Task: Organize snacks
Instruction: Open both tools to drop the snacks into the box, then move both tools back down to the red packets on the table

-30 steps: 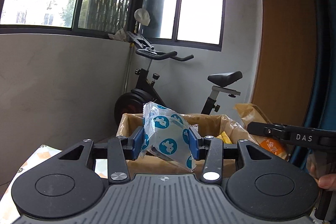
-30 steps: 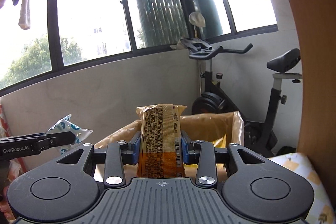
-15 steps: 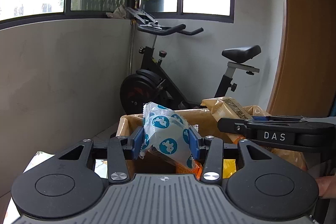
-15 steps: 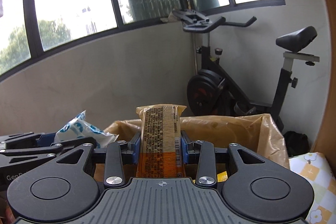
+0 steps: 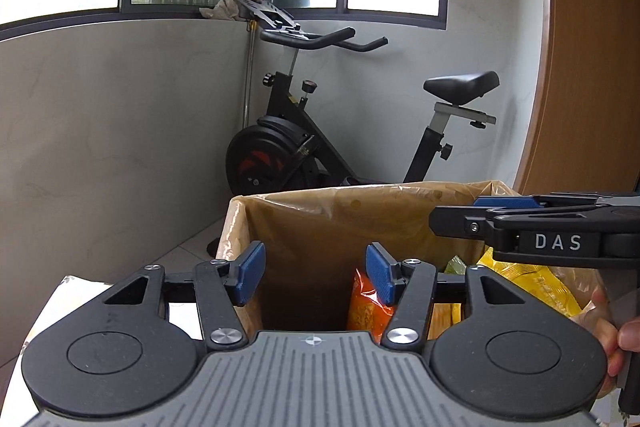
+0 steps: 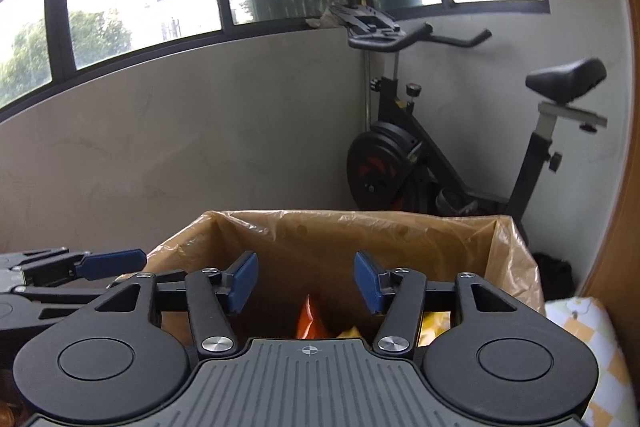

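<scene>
Landmark: lined box, just ahead of and below both grippers.
Left gripper: jaws opening, nothing between them.
Right gripper: jaws opening, empty too.
Snacks: orange pack and yellow pack lie inside the box, upright-ish.
Nearer hand: judged equal; both hover over the box mouth.

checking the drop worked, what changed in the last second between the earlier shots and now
Both grippers moved up over the lined box and let go: the blue-and-white packet has left the left gripper, the brown packet the right gripper. Both jaws are opening, nothing between them. The exercise bike has not moved.
</scene>
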Motion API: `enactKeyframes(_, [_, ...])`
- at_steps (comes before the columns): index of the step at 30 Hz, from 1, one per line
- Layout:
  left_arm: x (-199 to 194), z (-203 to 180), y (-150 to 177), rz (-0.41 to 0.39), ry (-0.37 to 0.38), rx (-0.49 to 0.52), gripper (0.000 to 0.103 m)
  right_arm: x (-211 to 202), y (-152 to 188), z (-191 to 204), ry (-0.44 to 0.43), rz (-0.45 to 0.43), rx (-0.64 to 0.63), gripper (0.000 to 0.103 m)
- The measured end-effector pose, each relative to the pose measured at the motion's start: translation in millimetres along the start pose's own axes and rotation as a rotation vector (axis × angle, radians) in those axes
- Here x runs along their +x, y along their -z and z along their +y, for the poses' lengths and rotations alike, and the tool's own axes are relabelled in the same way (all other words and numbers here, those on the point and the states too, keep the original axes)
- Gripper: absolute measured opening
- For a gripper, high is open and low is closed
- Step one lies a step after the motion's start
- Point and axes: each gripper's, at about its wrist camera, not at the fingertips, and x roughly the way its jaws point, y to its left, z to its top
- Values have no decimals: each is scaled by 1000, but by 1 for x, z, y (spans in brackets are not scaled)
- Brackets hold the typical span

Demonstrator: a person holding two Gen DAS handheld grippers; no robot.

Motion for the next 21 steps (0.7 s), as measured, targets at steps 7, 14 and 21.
enactKeyframes(7, [-20,2,2,-31,3,-15,61,-29,10,-3,6,-24,-53,52])
enactKeyframes(14, [-46,4,17,-44,7,-39,61,-66,24,-15,10,-57,-80,52])
enactKeyframes(21, [-65,5,36,-55,12,-65,61,-100,34,-30,12,-114,-36,52])
